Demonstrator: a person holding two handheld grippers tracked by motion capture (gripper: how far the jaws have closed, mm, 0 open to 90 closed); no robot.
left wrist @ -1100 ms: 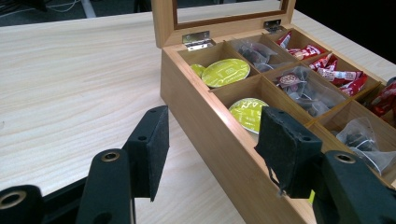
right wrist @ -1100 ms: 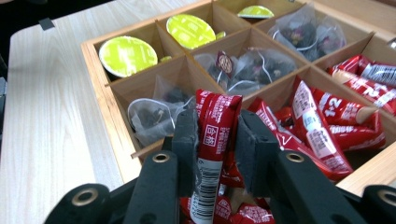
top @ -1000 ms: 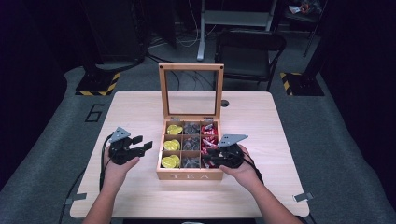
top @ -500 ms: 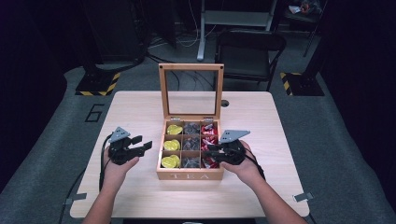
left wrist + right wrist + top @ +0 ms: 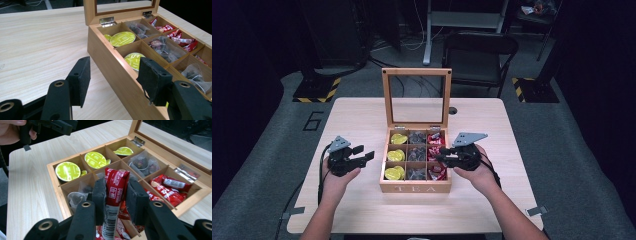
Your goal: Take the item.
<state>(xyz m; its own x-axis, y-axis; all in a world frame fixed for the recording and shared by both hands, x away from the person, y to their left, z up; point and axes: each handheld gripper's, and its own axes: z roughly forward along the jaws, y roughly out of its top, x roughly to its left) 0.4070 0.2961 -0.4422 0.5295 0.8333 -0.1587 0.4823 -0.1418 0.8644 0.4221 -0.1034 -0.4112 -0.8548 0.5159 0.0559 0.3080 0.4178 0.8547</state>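
The right gripper's [image 5: 115,195] fingers [image 5: 99,192] are pinching a slim red foil sachet [image 5: 115,187] with white lettering and a barcode, clamped across its narrow middle and standing upright above the right-hand column of the open wooden tea box [image 5: 58,188]. Because the pads are gripping glossy foil over a small patch, the sachet is at risk of sliding down or twisting out, and its lower end, hanging close to the other red sachets [image 5: 167,187] in the same compartments, is liable to snag one and drag it over the divider. A tilt towards the middle column could also nudge the clear bags of dark tea [image 5: 144,163]. The left gripper [image 5: 111,75] is holding its fingers [image 5: 81,75] partly apart with nothing between them, just beside the box's left wall above the pale wooden worktop [image 5: 37,47]; if it is drifting inward it could knock the box and shake the held sachet. In the high view the right gripper [image 5: 447,156] is sitting over the box's right edge, near the round yellow-green capsules [image 5: 395,155] in the left column.
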